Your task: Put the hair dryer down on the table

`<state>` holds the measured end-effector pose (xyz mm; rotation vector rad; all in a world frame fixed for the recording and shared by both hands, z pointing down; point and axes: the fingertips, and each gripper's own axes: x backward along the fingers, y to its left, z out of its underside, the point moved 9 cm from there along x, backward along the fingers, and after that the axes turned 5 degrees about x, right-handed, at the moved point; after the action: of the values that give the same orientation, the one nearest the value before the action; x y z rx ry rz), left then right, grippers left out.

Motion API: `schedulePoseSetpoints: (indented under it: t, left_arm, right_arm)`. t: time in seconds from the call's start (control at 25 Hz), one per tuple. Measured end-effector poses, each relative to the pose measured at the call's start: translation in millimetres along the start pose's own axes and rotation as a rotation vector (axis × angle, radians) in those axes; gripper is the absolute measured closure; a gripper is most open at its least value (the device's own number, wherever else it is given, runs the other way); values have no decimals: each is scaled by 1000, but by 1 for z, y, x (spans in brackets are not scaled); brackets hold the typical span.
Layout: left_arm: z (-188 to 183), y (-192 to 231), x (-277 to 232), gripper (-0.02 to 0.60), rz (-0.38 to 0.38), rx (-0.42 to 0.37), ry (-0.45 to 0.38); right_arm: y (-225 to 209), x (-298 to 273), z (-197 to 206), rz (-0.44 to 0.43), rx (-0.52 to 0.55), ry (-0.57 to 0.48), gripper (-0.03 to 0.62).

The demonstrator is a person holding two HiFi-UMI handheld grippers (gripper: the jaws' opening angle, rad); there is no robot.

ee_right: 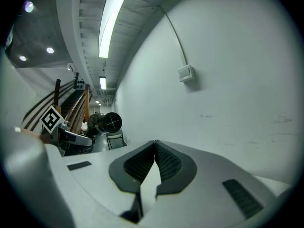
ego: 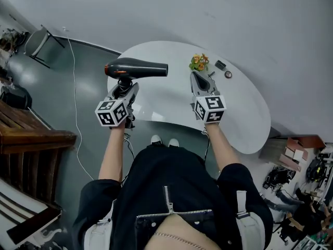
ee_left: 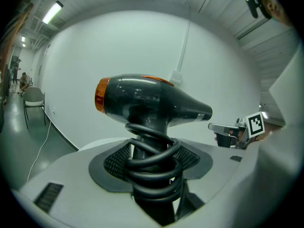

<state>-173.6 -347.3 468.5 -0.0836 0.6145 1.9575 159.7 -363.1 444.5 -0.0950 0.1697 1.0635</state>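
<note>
A black hair dryer (ego: 136, 69) with an orange rear ring is held upright above the left part of the round white table (ego: 244, 119). My left gripper (ego: 123, 87) is shut on its handle, round which the black cord (ee_left: 153, 167) is coiled. The dryer's body (ee_left: 147, 101) points right in the left gripper view. My right gripper (ego: 200, 80) hovers over the table's middle, shut with nothing in it; its pads (ee_right: 164, 161) meet at the tips. From the right gripper view the dryer's nozzle (ee_right: 111, 122) shows end-on at the left.
A small bunch of orange and green flowers (ego: 199, 62) and two small dark items (ego: 223, 69) lie at the table's far side. A white cable (ego: 74, 103) runs down the floor at left. A chair (ego: 39, 43) stands far left; wooden stairs (ego: 31, 139) are nearby.
</note>
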Motion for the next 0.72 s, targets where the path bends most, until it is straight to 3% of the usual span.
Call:
schedulePoseSetpoints:
  t: [0.48,0.72]
  left_arm:
    - [60,17,-32,304,-3,33,172]
    - [67,22,-55,304,23,22,217]
  right_arm:
    - [-7,12,41,45,-50,113,599]
    - [-12,16,53,73,-57,155,599]
